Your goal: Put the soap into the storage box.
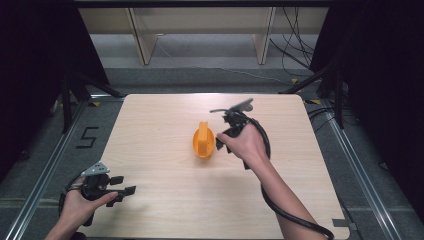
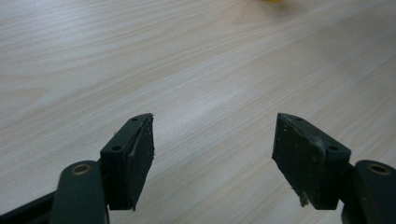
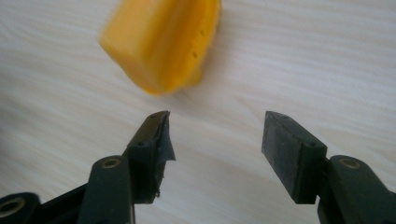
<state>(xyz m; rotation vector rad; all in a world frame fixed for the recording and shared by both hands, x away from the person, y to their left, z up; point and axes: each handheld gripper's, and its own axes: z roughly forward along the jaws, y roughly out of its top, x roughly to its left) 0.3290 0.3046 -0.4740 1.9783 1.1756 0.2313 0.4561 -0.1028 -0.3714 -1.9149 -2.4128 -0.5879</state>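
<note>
An orange plastic piece [image 1: 203, 140], rounded with a flat upright rib, lies near the middle of the wooden table [image 1: 165, 195]. In the right gripper view the orange piece [image 3: 163, 44] sits just beyond the jaws, slightly left of the gap. My right gripper [image 1: 220, 143] is open right beside it, nothing between its fingers [image 3: 287, 149]. My left gripper [image 1: 122, 186] rests at the table's near left corner, open and empty, its fingers [image 2: 130, 156] wide apart over bare wood.
Black cable [image 1: 280, 210] trails from the right gripper along the person's forearm toward the near edge. Beyond the table's far edge stand wooden legs [image 1: 145, 45] and loose cables [image 1: 295, 50] on the floor. A metal rail [image 1: 45, 170] runs along the left side.
</note>
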